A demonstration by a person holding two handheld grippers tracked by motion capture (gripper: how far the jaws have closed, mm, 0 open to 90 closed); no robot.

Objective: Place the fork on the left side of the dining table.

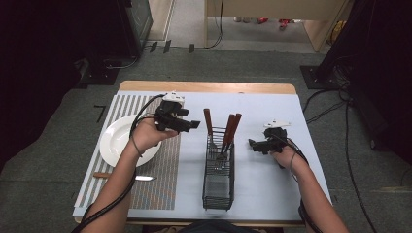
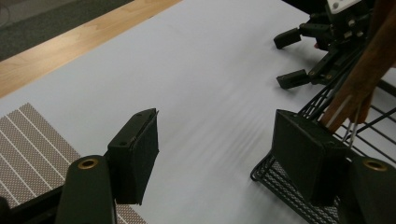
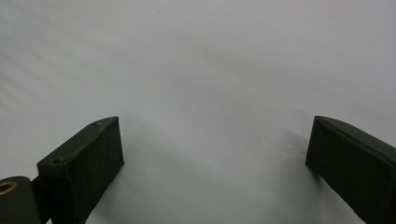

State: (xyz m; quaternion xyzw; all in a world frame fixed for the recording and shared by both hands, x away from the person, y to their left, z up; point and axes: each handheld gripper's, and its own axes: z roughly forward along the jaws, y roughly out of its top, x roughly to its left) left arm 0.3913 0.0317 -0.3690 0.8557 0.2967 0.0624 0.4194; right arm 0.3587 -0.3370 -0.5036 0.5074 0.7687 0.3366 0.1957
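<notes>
A black wire cutlery basket (image 1: 217,179) stands lengthwise in the middle of the worktop (image 1: 272,179), on its pale blue sheet, between the two grippers. It is a narrow, open mesh box with thin dark bars, its near part bare in the high view. At its far end three pieces of cutlery with reddish-brown wooden handles (image 1: 228,130) stand upright or lean: one handle apart on the left, two close together on the right, with metal parts down inside the mesh. The left gripper (image 1: 193,125) hangs just left of the basket's far end, pointing toward the handles; its jaws are apart with nothing between them, and in the left gripper view the basket's rim (image 2: 285,186) and a wooden handle (image 2: 364,79) lie beside its right jaw. The right gripper (image 1: 253,144) sits to the right of the basket, near it, its jaws spread wide over bare sheet. Left of the basket lie a striped placemat (image 1: 160,165), a white plate (image 1: 116,143) and a knife (image 1: 124,176).
</notes>
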